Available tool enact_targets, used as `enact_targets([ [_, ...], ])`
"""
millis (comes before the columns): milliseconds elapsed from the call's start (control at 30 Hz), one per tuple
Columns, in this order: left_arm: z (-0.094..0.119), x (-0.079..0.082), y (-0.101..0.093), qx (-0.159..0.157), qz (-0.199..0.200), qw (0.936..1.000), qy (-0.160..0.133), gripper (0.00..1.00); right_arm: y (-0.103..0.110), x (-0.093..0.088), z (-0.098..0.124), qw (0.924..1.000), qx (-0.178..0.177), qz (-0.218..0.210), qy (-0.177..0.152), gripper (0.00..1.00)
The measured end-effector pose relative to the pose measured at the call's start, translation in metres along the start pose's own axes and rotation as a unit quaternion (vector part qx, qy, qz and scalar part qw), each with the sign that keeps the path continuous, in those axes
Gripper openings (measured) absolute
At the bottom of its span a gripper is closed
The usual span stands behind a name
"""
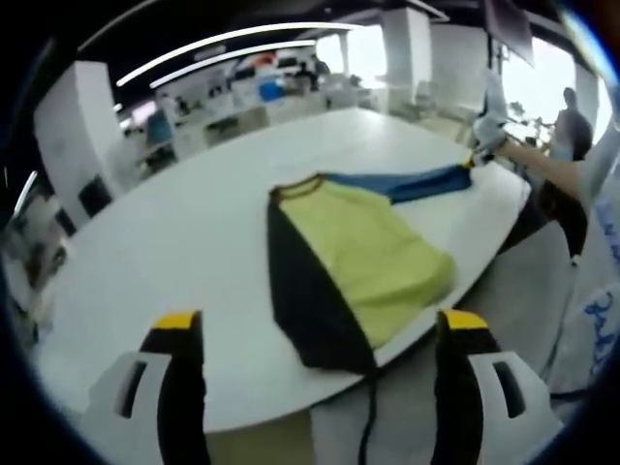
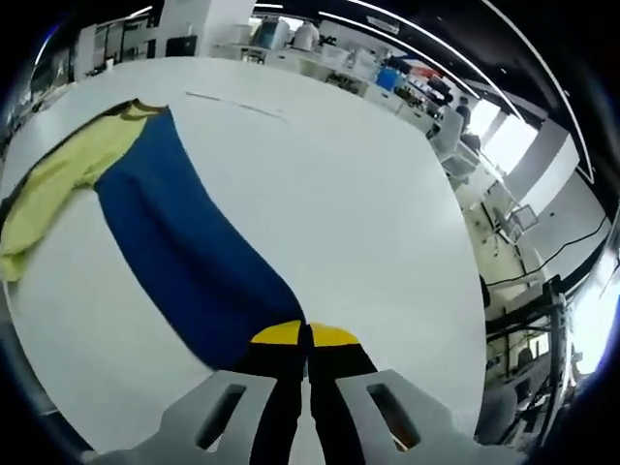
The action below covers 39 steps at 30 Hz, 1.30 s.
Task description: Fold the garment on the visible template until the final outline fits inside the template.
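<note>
Ahead of the left claw (image 1: 320, 334), whose jaws are black with yellow tips, the shirt (image 1: 354, 266) has a pale yellow body, a black sleeve nearest the claw and a blue sleeve (image 1: 426, 184) on the far side. The desk (image 1: 194, 242) is plain white. The right claw (image 2: 306, 339), black with yellow tips, has the blue sleeve running from its tips.

The garment (image 1: 363, 257) is soft matt cloth, its yellow body lightly creased, its black side panel (image 1: 305, 291) and blue sleeve (image 2: 184, 257) smooth and dull. The table (image 2: 358, 223) is a smooth white top with a faint satin sheen. The left gripper (image 1: 320, 334) and the right gripper (image 2: 306, 334) look like hard plastic: matt black fingers, yellow tips, pale grey housings.
</note>
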<state>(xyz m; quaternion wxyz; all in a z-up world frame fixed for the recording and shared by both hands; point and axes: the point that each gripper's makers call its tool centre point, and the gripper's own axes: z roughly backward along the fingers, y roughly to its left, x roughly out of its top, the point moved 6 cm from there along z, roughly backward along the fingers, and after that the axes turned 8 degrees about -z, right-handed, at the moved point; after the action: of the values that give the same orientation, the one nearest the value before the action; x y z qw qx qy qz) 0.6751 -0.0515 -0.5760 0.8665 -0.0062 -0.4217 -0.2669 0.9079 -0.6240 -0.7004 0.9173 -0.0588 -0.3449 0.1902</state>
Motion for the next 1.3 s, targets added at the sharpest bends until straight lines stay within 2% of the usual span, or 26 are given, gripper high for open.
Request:
enact_targets([
  [267,0.001,-0.001,0.001,0.004,0.002,1.0000,0.003,0.95,-0.002,0.000,-0.011,0.9999,-0.002,0.007,0.009,0.01],
  [533,0.000,0.000,0.001,0.004,0.002,1.0000,0.008,0.95,-0.010,0.015,-0.015,0.9997,-0.017,0.013,-0.011,0.01],
  [800,-0.001,-0.002,0.001,0.006,0.007,0.9999,0.009,0.94,-0.008,0.030,0.007,0.9993,-0.016,0.014,-0.031,0.01],
  [1033,-0.001,-0.003,0.001,0.003,0.005,1.0000,0.006,0.94,-0.001,0.027,0.020,0.9991,-0.003,0.025,-0.034,0.01],
  [1133,-0.002,-0.002,0.000,0.001,0.004,1.0000,0.004,0.94,0.004,0.027,0.039,0.9989,0.002,0.025,-0.039,0.01],
  [1300,-0.003,0.000,-0.001,-0.005,0.000,1.0000,0.000,0.94,0.007,0.039,0.052,0.9984,0.011,0.027,-0.049,0.01],
])
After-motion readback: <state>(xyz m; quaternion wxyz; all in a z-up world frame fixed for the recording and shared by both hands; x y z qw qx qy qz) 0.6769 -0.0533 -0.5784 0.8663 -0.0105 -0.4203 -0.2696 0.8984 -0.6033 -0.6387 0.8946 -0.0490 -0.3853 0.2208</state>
